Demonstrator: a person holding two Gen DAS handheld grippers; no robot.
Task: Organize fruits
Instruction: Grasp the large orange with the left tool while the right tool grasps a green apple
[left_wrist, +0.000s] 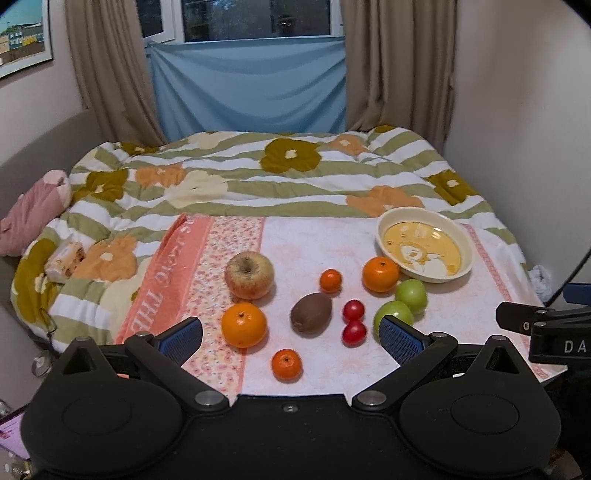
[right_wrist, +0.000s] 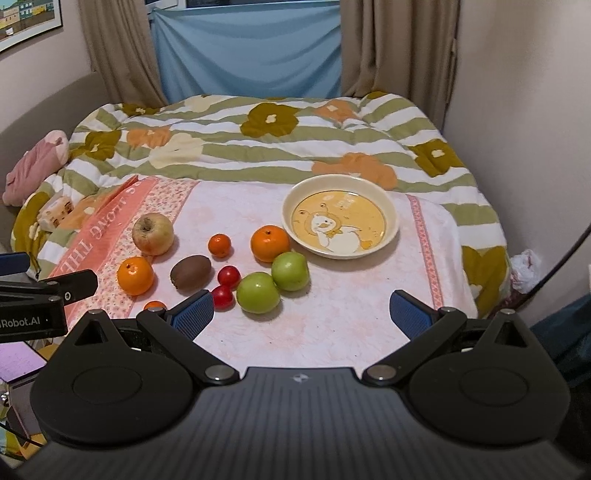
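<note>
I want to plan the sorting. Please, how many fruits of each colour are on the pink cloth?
Orange: 4
Green: 2
Red: 2
Brown kiwi: 1
Yellow-red apple: 1
Total: 10

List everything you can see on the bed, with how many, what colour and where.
Oranges: two large, two small, orange, scattered on the towel.
Red-yellow apple: one, left.
Green apples: two, touching, near the plate.
Kiwi: one, brown, centre.
Tomatoes: two, red, beside the kiwi.
Plate: one, cream, duck print, empty, far right.
Towel: one, pink, over the floral quilt.
Left hand-held gripper: open.
Right hand-held gripper: open.
</note>
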